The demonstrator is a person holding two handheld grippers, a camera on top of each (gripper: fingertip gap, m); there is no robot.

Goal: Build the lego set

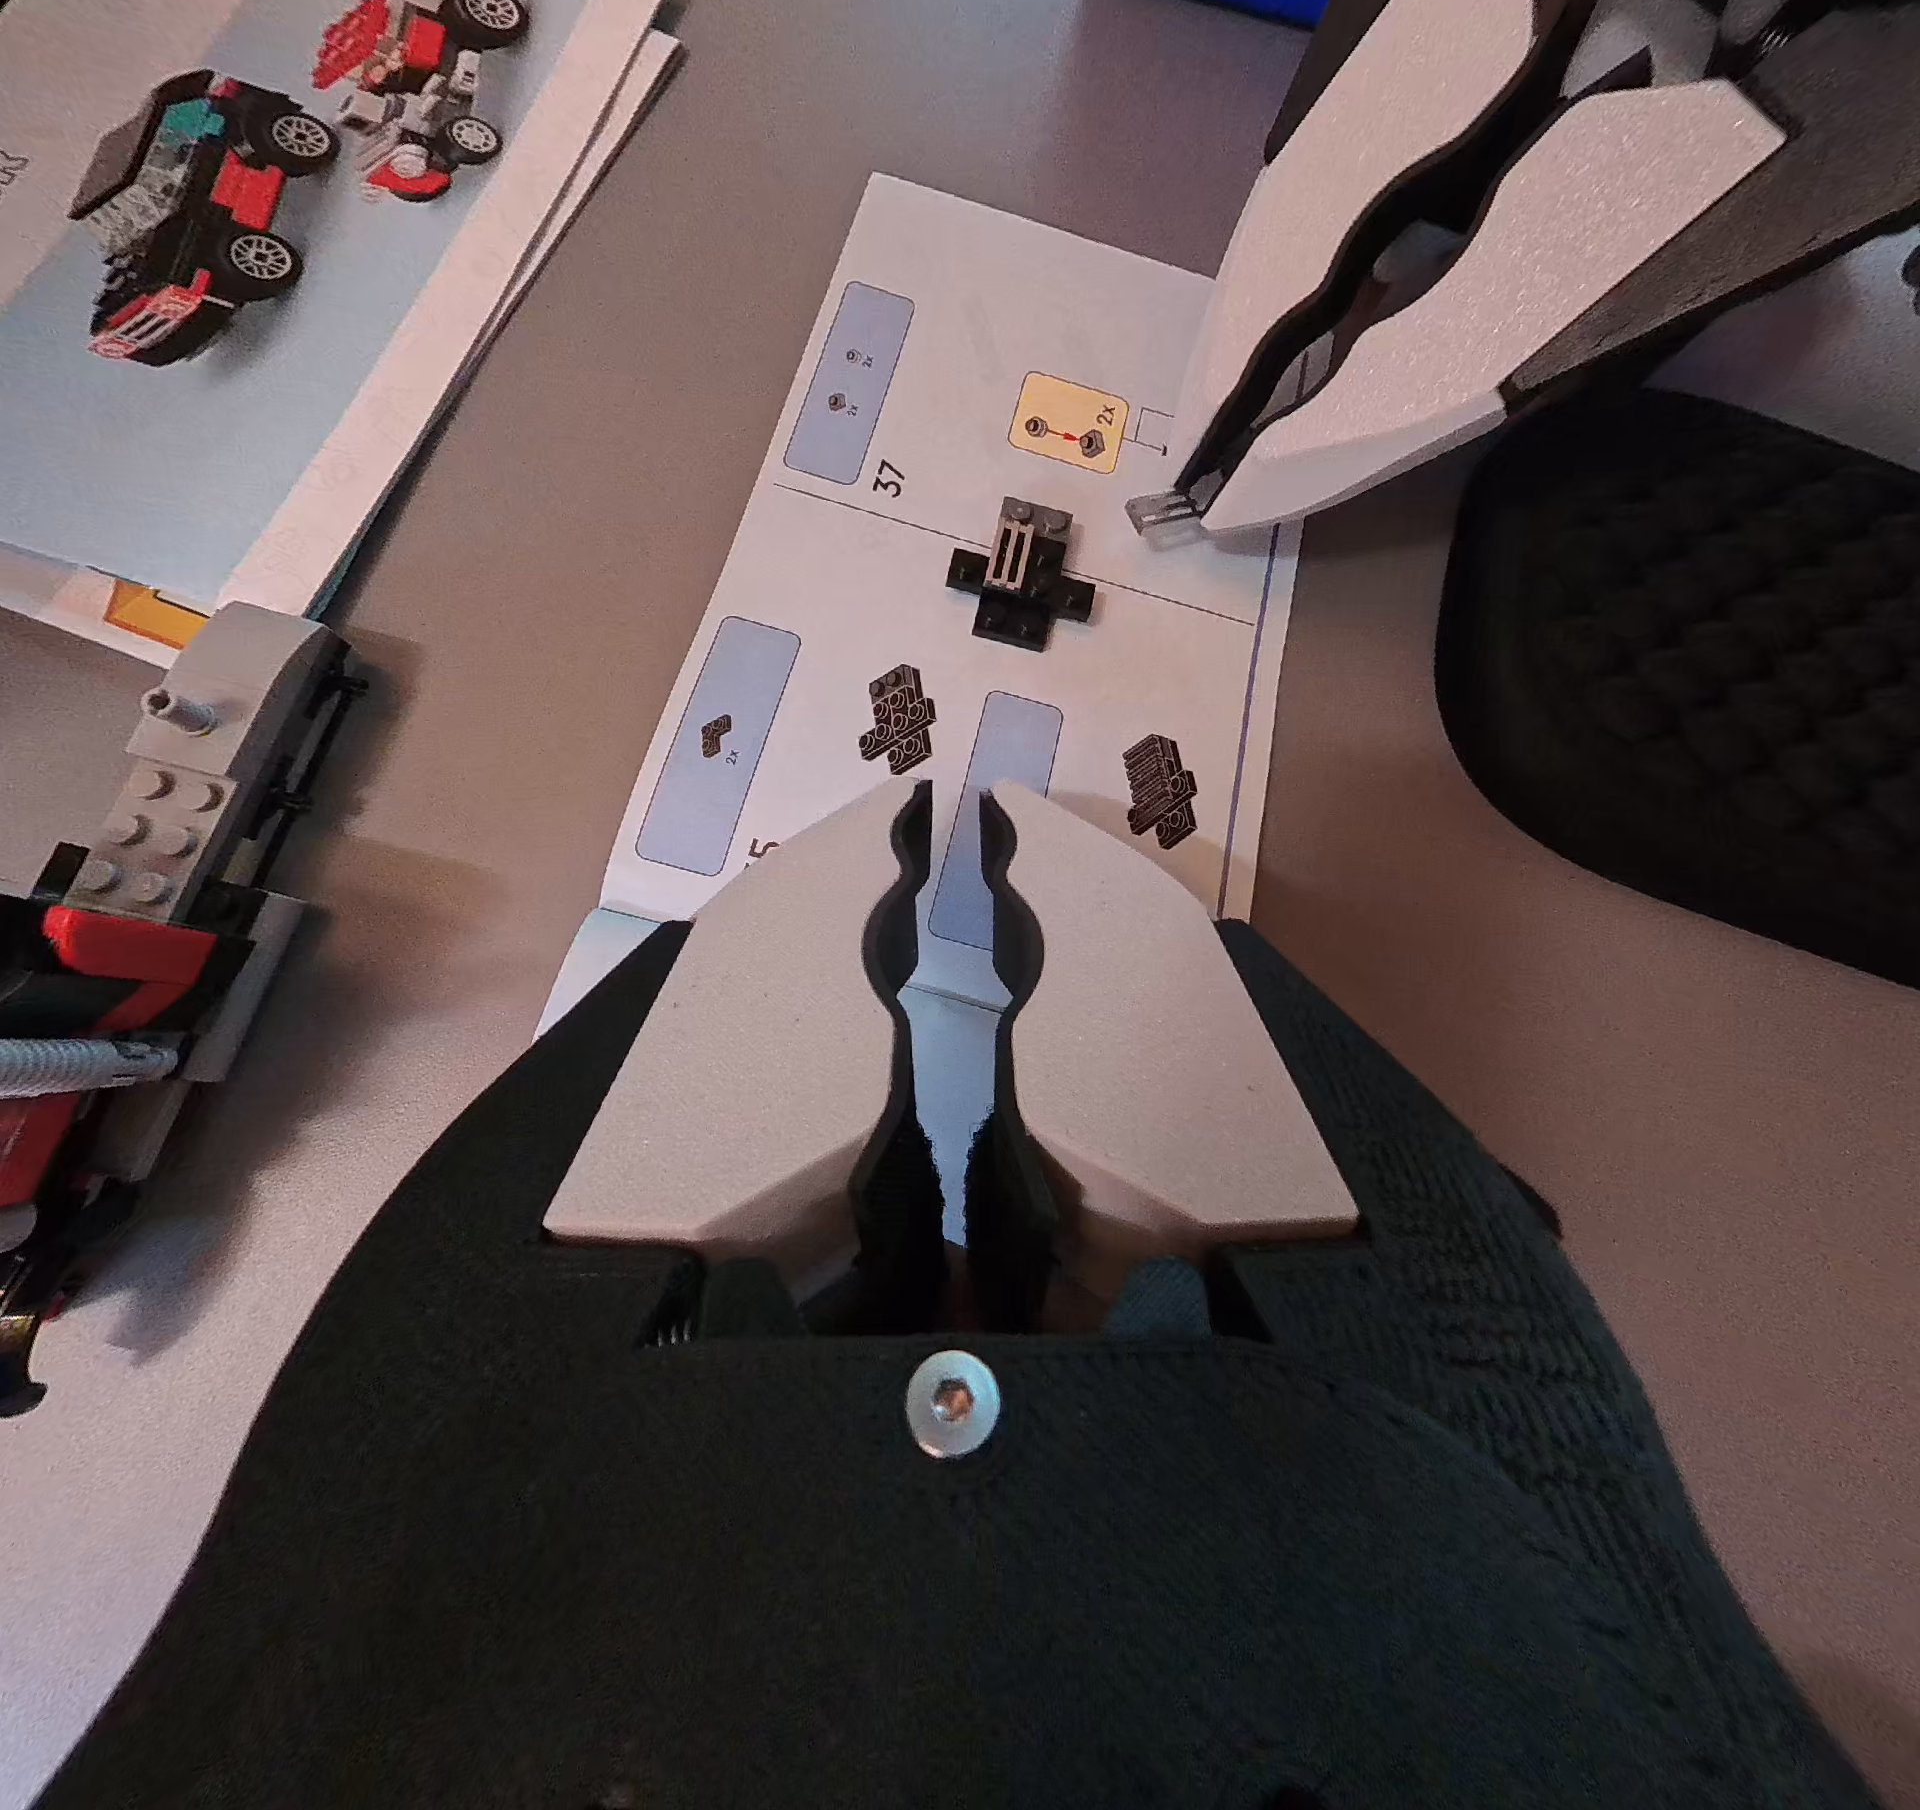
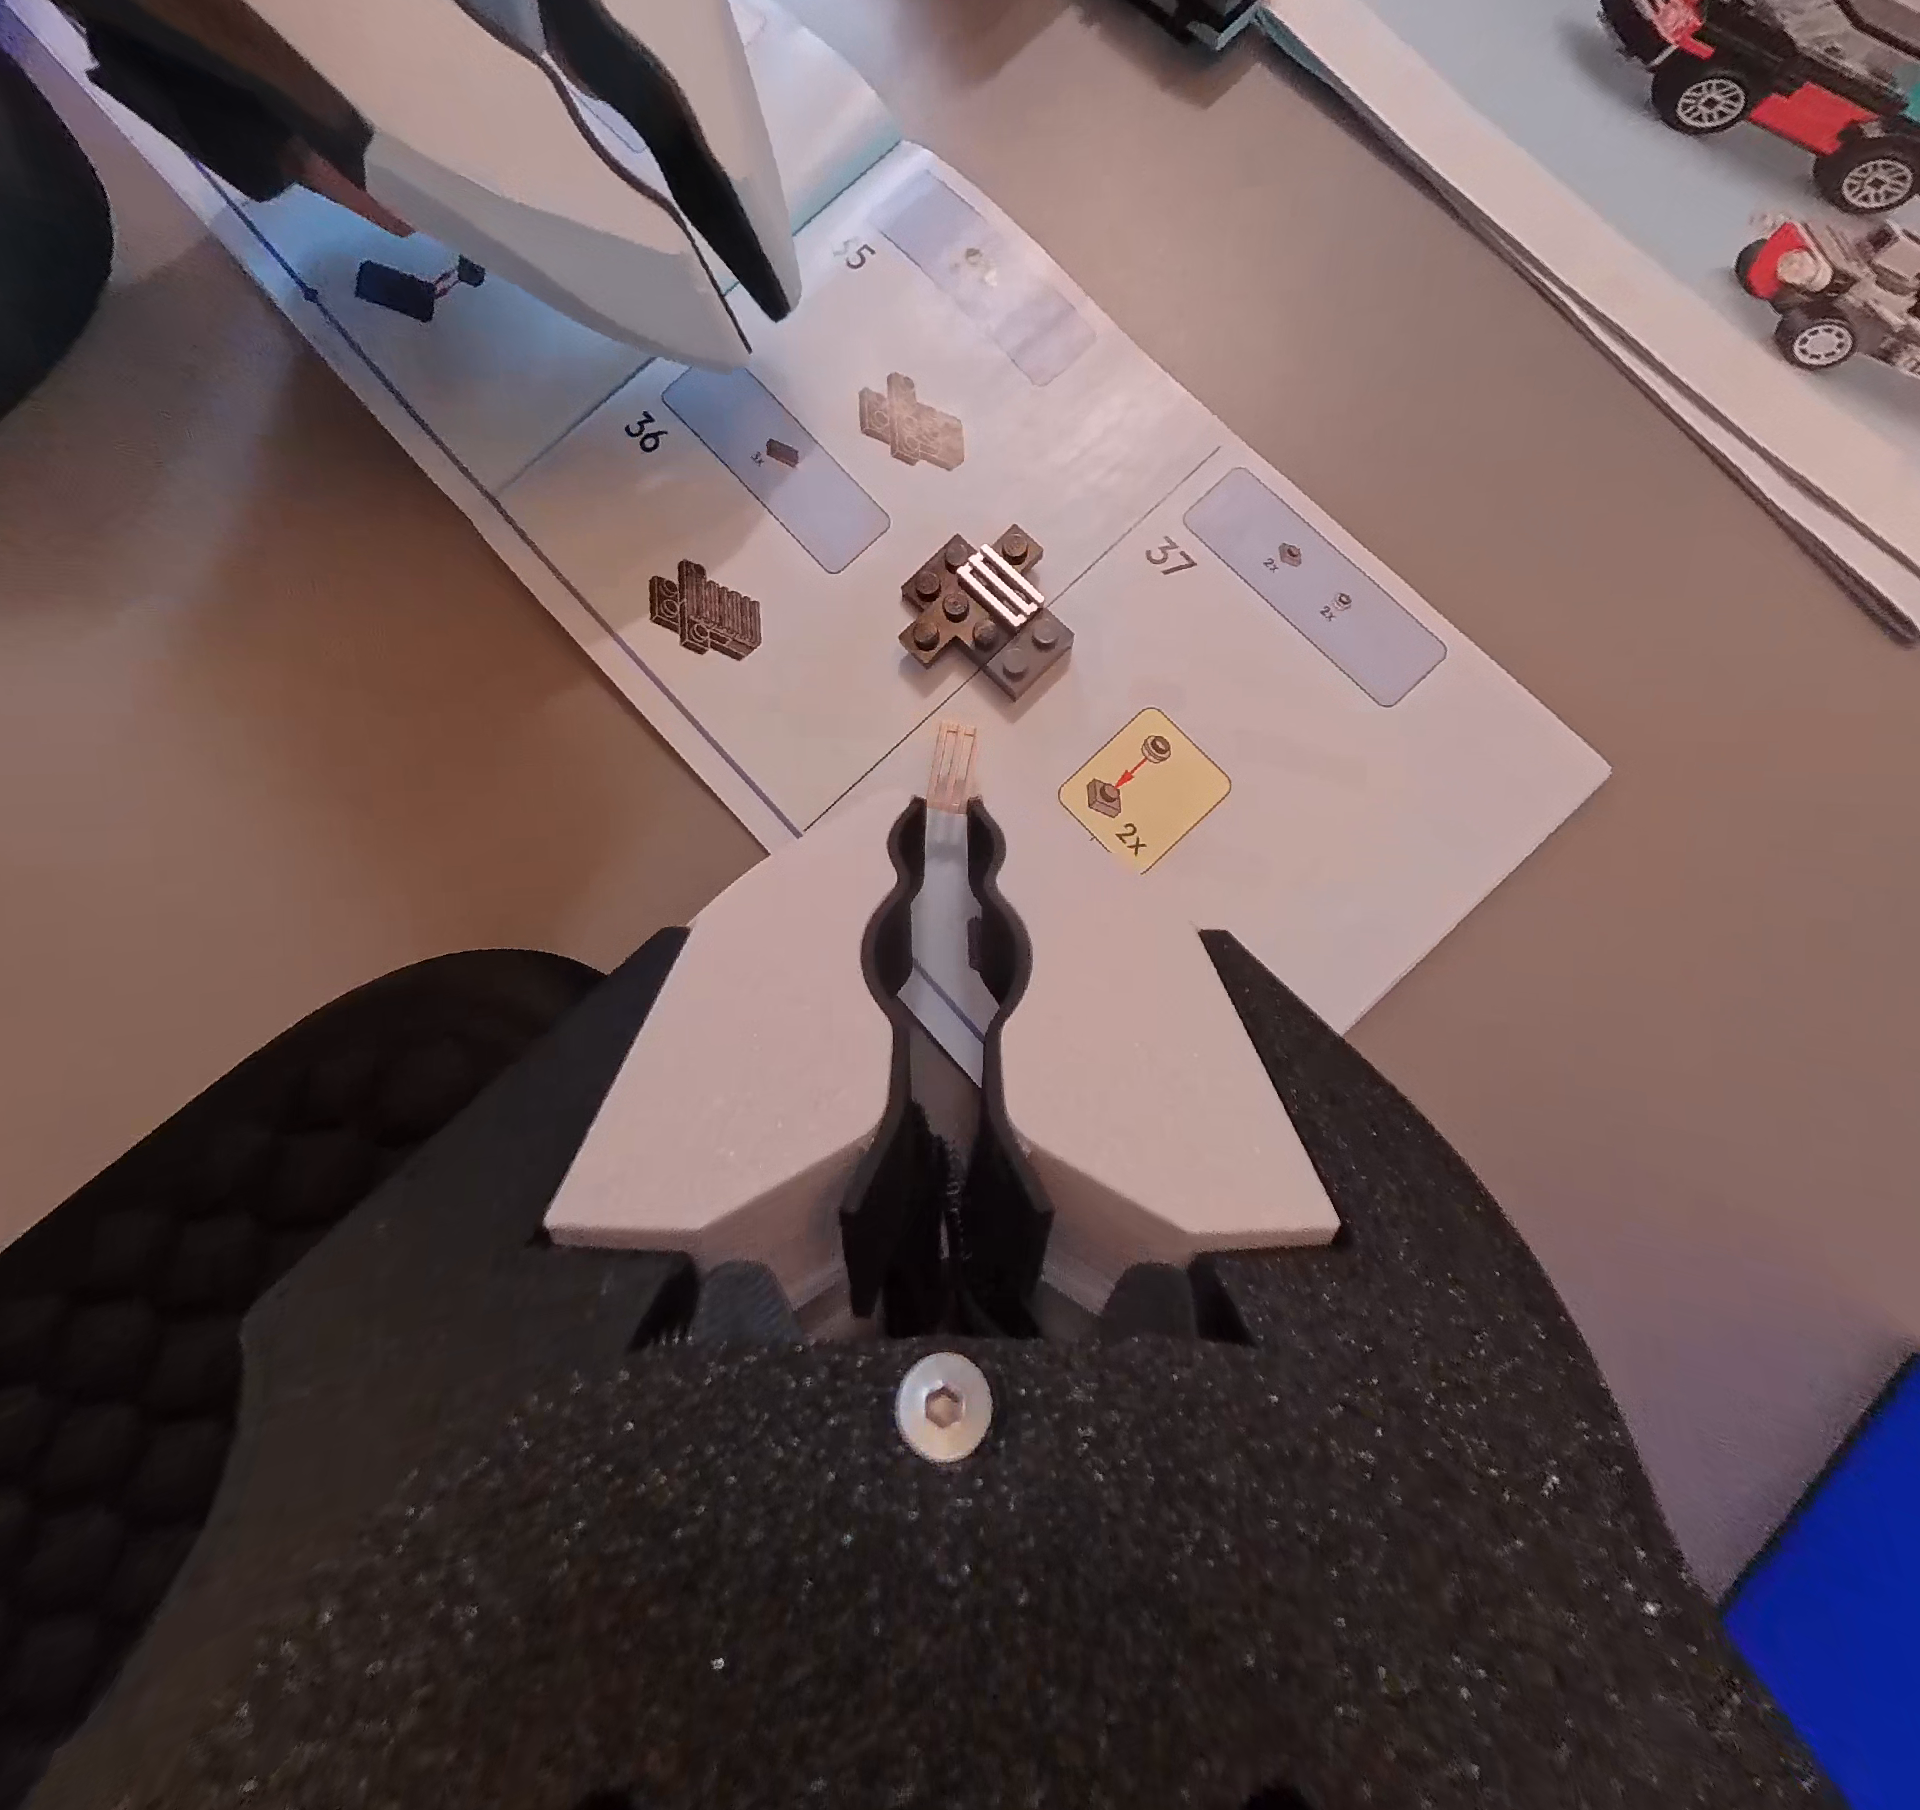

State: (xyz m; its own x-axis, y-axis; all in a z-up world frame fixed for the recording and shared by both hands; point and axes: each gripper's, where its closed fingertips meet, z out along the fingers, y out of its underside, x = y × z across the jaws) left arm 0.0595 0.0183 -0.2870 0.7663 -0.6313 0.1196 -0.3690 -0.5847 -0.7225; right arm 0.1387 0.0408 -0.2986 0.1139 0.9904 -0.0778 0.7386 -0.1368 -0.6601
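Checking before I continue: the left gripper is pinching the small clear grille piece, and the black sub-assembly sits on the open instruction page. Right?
Not quite: the right gripper pinches the clear grille piece, as the right wrist view shows. The black sub-assembly does sit on the instruction page.

We look down along our left tool (image 1: 956,794), its two white fingers (image 1: 790,929) slightly parted with nothing between them, over an open instruction sheet (image 1: 935,389) lying on the grey counter (image 1: 748,77). A small black cross-shaped assembly (image 1: 1023,581) with a light grille piece on top sits on the sheet. Just beside it, the right tool (image 1: 1184,503) pinches a small clear piece (image 1: 1155,519) at its tips, low over the paper. A partly built grey and red model (image 1: 177,846) rests at left, near a booklet (image 1: 312,202) picturing cars.
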